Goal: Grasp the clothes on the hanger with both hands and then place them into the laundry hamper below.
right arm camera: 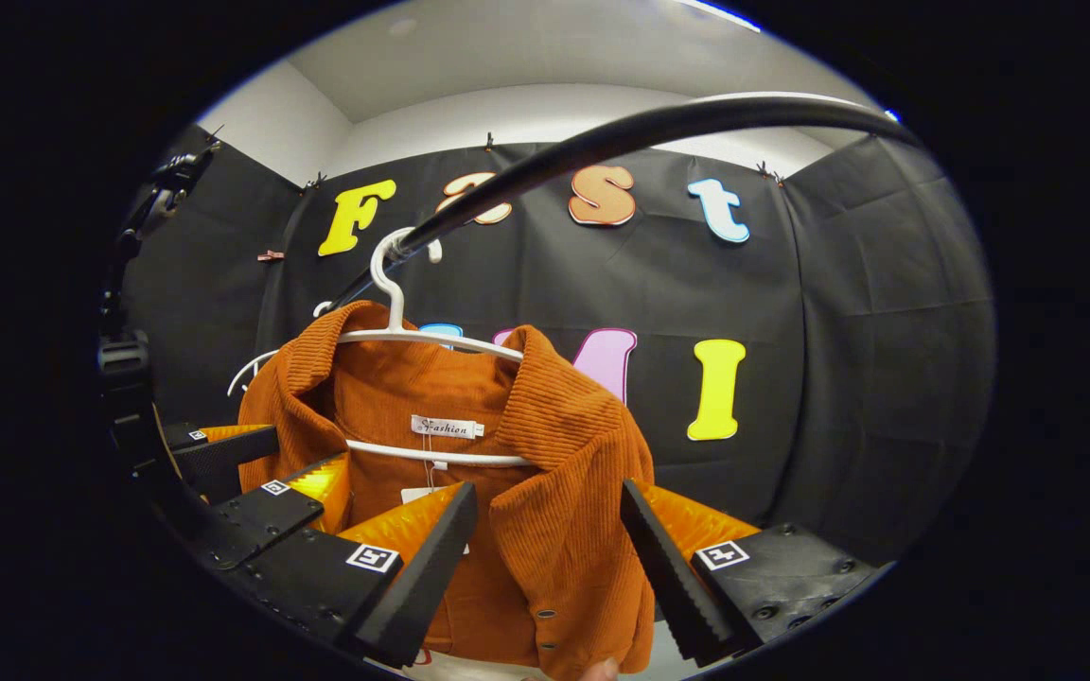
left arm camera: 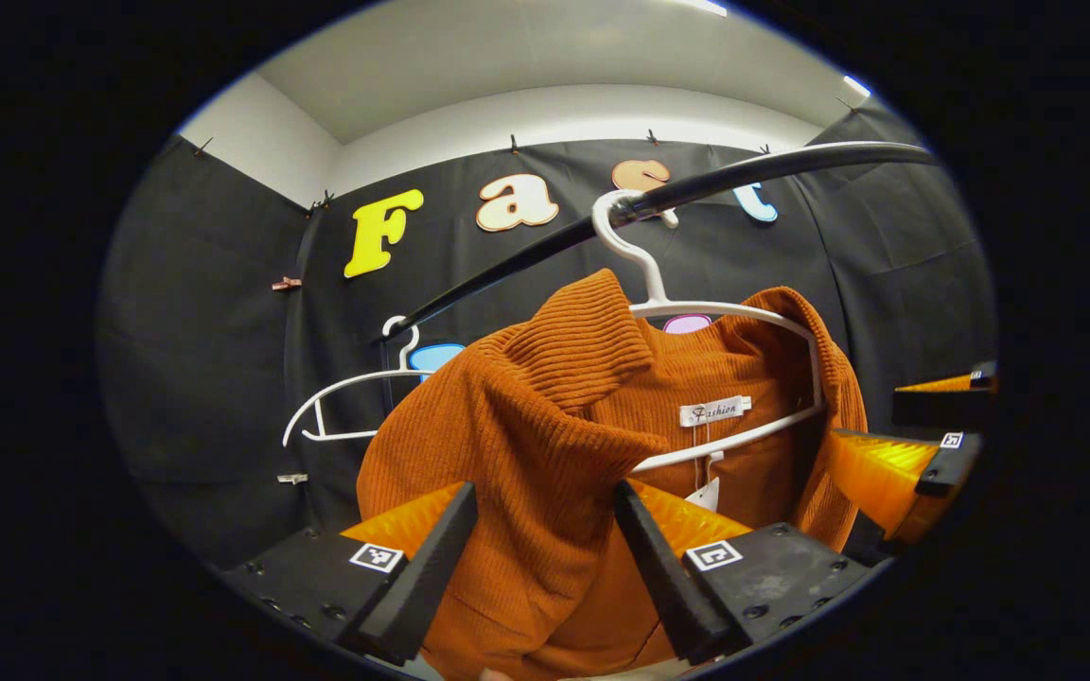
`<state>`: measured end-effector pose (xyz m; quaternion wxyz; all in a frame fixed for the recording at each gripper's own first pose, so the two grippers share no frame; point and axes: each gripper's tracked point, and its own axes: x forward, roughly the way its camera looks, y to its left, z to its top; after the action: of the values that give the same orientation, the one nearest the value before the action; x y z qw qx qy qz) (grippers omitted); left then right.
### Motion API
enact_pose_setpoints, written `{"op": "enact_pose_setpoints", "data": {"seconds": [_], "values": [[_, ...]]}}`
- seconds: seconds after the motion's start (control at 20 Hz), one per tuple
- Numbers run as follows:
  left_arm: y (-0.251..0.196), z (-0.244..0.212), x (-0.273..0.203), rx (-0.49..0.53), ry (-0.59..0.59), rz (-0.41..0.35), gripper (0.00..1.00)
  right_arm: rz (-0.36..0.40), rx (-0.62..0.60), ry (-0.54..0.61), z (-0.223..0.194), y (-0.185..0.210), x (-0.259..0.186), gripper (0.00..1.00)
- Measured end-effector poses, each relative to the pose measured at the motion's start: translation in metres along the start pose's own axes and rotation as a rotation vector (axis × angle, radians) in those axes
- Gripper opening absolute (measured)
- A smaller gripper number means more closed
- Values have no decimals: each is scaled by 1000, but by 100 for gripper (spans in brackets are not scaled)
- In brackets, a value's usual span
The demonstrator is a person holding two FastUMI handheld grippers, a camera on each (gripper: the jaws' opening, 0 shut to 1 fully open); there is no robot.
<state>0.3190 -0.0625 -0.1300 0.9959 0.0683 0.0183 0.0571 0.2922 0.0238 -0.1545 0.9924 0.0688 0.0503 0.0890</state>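
The orange jacket (left arm camera: 545,454) hangs on a white hanger (left arm camera: 744,312) from the black rail (left arm camera: 696,189). The left gripper (left arm camera: 545,530) and right gripper (right arm camera: 545,530) both have jaws wide around the fabric. The left gripper view adds a bare second hanger (left arm camera: 346,407).

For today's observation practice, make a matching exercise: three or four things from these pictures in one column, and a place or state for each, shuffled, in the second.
1. orange jacket
2. white hanger
3. black rail
4. empty hanger

A. hooked on the rail, carrying the garment
B. bare, farther along the rail
C. between both grippers' open fingers
D. overhead, holding the hangers

Pairs: 1-C, 2-A, 3-D, 4-B
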Motion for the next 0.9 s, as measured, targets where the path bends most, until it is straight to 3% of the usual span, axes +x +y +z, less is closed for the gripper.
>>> {"op": "enact_pose_setpoints", "data": {"seconds": [0.05, 0.25, 0.3, 0.45, 0.5, 0.7, 0.9], "values": [[4, 1, 1, 0, -7, 8, 86, -12, -1, 4, -4, 0, 7, 98], [12, -2, 9, -3, 6, -12, 37, -100, 6, 44, -30, -16, 41, 99], [14, -3, 9, -10, 11, -15, 25, -106, 16, 48, -31, -16, 45, 78], [16, -3, 10, -37, 27, -46, 12, -80, 128, 45, -34, -14, 55, 14], [16, -4, 9, -42, 30, -57, 8, -51, 178, 48, -31, -9, 55, 7], [24, 0, 5, -60, 32, -73, 5, 73, 300, 139, -38, 4, 59, 7], [24, -2, -1, -128, 97, -146, 5, 148, 428, 216, -32, 4, 54, 7]]}}
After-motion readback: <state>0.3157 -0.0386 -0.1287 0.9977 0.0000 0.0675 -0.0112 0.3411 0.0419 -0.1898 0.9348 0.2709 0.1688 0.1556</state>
